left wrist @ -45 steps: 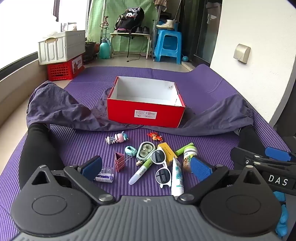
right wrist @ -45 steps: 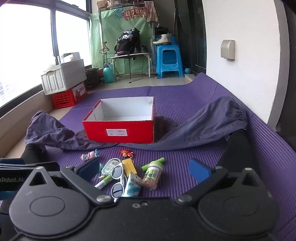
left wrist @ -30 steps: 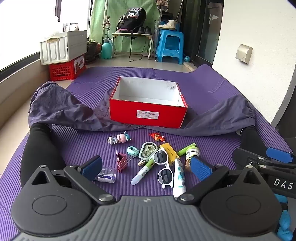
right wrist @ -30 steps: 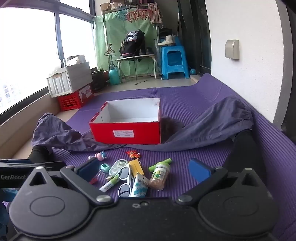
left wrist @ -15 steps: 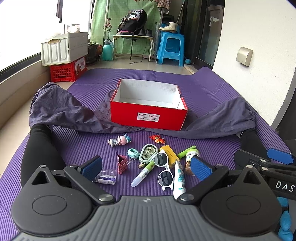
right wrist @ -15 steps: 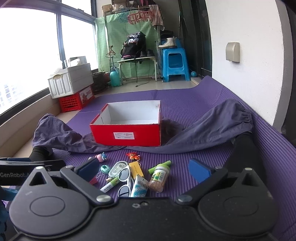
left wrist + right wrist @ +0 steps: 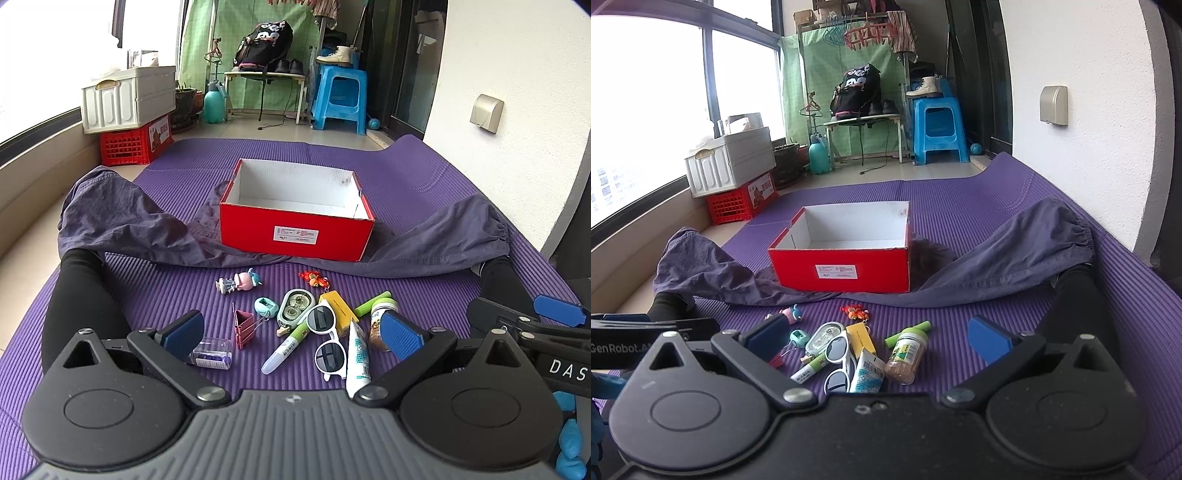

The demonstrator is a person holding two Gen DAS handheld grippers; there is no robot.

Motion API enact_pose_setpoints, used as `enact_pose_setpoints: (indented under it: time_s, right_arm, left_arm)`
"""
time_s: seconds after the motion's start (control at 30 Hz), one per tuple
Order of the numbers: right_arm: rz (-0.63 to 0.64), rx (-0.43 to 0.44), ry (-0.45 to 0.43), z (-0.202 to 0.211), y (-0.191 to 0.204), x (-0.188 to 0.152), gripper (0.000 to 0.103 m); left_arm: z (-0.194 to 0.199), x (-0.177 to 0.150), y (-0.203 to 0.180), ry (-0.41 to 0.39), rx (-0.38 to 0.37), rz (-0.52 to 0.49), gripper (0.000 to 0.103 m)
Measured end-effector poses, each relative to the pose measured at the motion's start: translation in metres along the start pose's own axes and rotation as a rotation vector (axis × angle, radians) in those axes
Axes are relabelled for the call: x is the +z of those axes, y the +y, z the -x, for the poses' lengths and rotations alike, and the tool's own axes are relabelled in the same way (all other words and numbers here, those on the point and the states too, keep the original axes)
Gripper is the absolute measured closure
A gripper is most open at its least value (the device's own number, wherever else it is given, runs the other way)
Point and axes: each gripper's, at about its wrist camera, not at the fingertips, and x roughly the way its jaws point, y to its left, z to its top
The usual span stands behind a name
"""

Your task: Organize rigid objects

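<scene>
On the purple mat (image 7: 424, 177), an empty red box (image 7: 295, 232) beyond both wide-spread, unladen hand-held grippers (image 7: 291, 334) (image 7: 879, 338).

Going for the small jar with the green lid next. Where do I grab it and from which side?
Take the jar across its round body, below the green lid, coming from above with the right gripper, whose jaws are open. It looks upright and leaning slightly. Its right side faces bare mat, while the tube crowds its left, so set one jaw in that gap carefully.
</scene>
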Motion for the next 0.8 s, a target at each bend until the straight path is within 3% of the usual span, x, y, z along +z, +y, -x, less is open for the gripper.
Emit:
enact_pose_setpoints:
  time_s: [0.53,0.8]
  right_arm:
    - [0.003,-0.001,0.004,-0.001,0.000,0.001,0.000]
    - [0.003,-0.004,0.021,-0.007,-0.001,0.000,0.000]
  left_arm:
    - [0.000,0.000,0.002,-0.019,0.010,0.010,0.001]
    - [-0.005,-0.001,0.017,0.006,-0.018,0.077,0.001]
